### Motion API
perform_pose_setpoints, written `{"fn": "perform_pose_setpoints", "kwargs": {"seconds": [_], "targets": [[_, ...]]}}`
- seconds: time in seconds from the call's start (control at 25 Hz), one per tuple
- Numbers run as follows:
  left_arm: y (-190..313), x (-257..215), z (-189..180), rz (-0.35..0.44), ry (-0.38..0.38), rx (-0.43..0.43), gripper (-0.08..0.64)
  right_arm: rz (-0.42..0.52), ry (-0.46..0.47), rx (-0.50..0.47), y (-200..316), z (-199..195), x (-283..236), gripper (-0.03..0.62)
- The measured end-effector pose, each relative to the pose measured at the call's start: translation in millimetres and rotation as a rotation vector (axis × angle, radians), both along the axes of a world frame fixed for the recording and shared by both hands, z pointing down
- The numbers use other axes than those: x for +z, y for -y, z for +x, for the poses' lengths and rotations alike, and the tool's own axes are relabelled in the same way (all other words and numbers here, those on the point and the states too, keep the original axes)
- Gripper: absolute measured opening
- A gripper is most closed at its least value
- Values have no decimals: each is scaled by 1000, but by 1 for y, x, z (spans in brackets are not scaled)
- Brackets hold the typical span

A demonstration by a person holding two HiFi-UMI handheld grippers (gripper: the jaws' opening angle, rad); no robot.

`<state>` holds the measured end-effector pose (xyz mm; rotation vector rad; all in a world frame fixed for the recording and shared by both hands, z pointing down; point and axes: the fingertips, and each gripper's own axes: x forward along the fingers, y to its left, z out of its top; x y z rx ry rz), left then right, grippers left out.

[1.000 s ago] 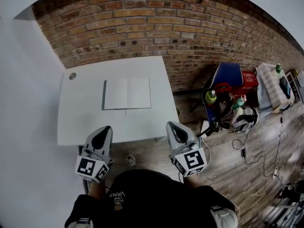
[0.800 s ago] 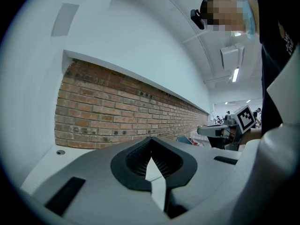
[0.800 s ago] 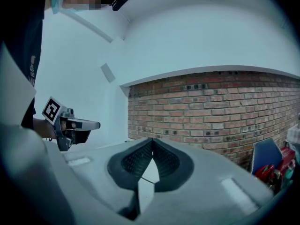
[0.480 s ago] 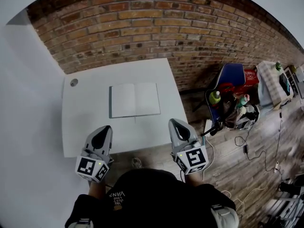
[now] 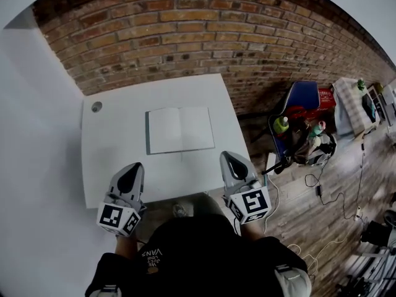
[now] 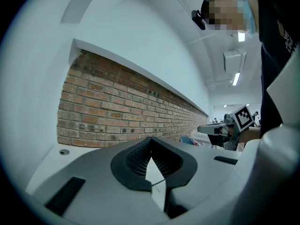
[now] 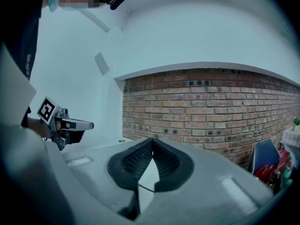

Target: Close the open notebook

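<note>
White notebook (image 5: pixel 180 129), white table (image 5: pixel 111 159), red-brown brick wall (image 5: pixel 185 36)

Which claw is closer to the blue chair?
Right. The right claw is over the table corner that faces the blue chair; the left claw is farther off, toward the table's opposite side.

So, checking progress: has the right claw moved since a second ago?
Yes: the right claw has come further in over the near table edge, closer to the open notebook.
</note>
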<state>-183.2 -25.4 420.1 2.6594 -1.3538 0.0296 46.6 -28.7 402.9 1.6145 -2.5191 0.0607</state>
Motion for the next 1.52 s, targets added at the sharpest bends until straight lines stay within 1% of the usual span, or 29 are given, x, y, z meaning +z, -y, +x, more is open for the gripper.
{"fn": "perform_pose_setpoints", "kwargs": {"seconds": [0.2, 0.52, 0.84, 1.04, 1.32, 1.52], "targets": [[7, 11, -9, -16, -3, -29, 11, -16, 20, -10, 10, -3, 12, -2], [34, 4, -7, -10, 2, -59, 11, -23, 29, -29, 47, -1, 11, -2], [72, 18, 9, -37, 11, -67, 11, -56, 30, -46, 82, 8, 21, -2], [97, 23, 23, -37, 48, -53, 11, -69, 29, -51, 109, 19, 27, -2], [127, 41, 33, -61, 41, -95, 11, -108, 14, -61, 139, 31, 52, -2], [144, 52, 40, -74, 54, -103, 11, -134, 9, -79, 158, 33, 63, -2]]}}
